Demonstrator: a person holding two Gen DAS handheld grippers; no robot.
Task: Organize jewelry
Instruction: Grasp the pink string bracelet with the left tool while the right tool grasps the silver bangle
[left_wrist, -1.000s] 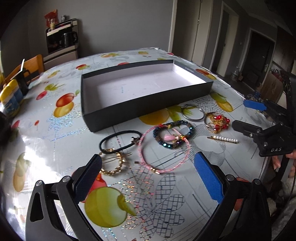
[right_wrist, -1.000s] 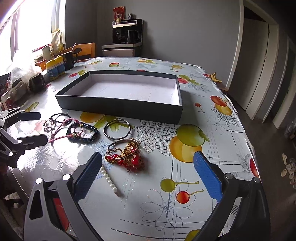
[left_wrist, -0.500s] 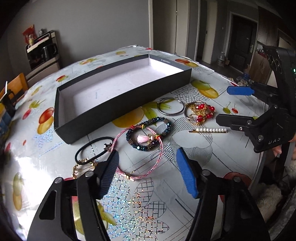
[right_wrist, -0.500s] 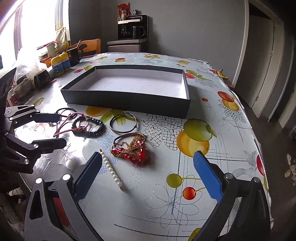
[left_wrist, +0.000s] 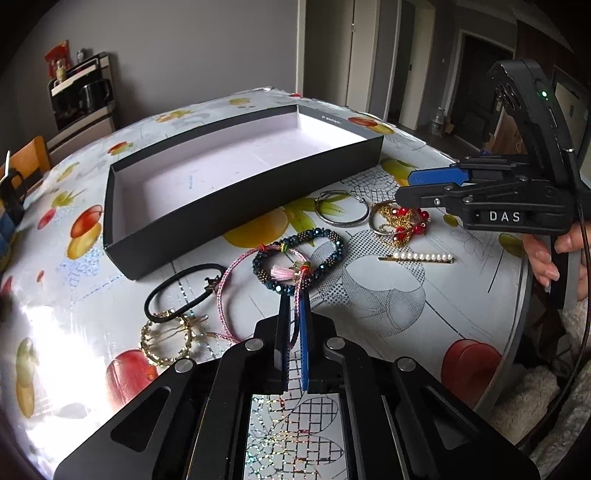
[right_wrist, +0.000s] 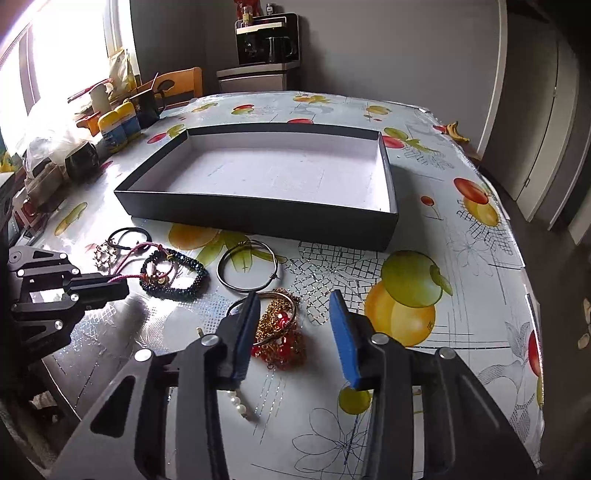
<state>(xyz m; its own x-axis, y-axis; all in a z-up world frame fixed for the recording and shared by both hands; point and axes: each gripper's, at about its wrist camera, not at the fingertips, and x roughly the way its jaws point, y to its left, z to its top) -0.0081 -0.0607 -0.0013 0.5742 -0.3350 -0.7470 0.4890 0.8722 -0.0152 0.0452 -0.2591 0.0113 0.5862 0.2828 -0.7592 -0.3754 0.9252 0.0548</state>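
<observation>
My left gripper (left_wrist: 294, 300) is shut on the pink cord bracelet (left_wrist: 225, 280), whose cord runs between its pads. A dark blue bead bracelet (left_wrist: 325, 236) lies on top of that cord. My right gripper (right_wrist: 293, 298) has its jaws closing, one on either side of the gold and red bead bracelet (right_wrist: 280, 328); the pads are still apart from it. A silver bangle (right_wrist: 247, 271) lies just beyond. The pearl hair clip (right_wrist: 240, 404) is partly hidden under the right gripper's left finger. The black box (right_wrist: 258, 214), white inside, holds nothing.
A black hair tie (left_wrist: 177, 291) and a gold hoop (left_wrist: 166, 341) lie left of my left gripper. Bottles, mugs and bags (right_wrist: 114, 125) crowd the table's far left by a wooden chair. The table edge (left_wrist: 524, 295) runs close on the right, by a person's hand.
The left gripper's jaws have closed on the pink cord bracelet. The right gripper moved forward over the gold and red bracelet and its jaws narrowed.
</observation>
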